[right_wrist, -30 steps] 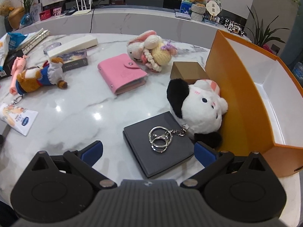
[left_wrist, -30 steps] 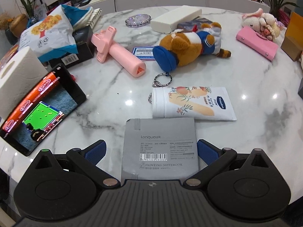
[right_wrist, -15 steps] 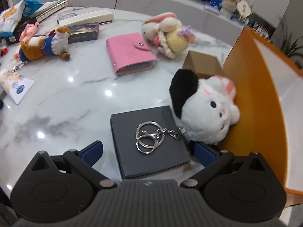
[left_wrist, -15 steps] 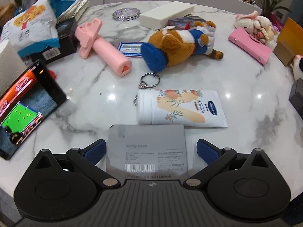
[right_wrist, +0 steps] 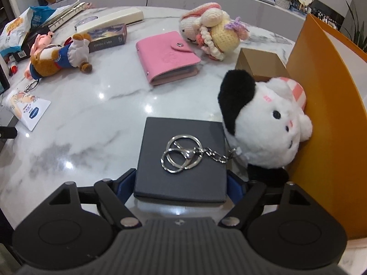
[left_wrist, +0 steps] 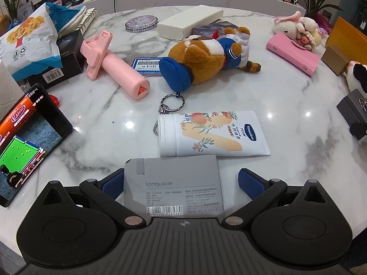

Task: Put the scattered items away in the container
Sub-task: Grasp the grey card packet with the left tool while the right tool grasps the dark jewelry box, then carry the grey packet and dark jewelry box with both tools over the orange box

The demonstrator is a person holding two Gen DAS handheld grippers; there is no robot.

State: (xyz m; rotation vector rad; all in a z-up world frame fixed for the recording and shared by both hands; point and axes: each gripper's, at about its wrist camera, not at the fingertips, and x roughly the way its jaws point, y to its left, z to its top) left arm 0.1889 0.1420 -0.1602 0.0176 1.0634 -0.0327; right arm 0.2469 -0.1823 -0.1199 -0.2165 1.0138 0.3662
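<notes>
My right gripper (right_wrist: 181, 183) is closing on a dark grey box (right_wrist: 183, 142); both blue pads (right_wrist: 126, 183) touch its sides. Key rings (right_wrist: 181, 155) lie on the box lid, chained to a black-and-white plush (right_wrist: 270, 123) that leans on the orange container (right_wrist: 321, 114). In the left wrist view my left gripper (left_wrist: 182, 181) stands open over a grey notebook (left_wrist: 172, 183), which lies flat between its fingers. The left pad is near the notebook's edge, the right pad well apart. A hand cream tube (left_wrist: 213, 135) lies just beyond.
On the marble table (left_wrist: 286, 105) lie a brown plush dog (left_wrist: 206, 55), a pink handle (left_wrist: 114, 68), a pink wallet (right_wrist: 167, 57), a crochet bunny (right_wrist: 211, 29), a brown carton (right_wrist: 261, 64), a white case (left_wrist: 190, 20) and a phone (left_wrist: 25, 137) at the left edge.
The right gripper's jaws have come in from wide open onto the box's sides, and it has dropped closer to the box. The left gripper has tilted a little and stays open over the notebook.
</notes>
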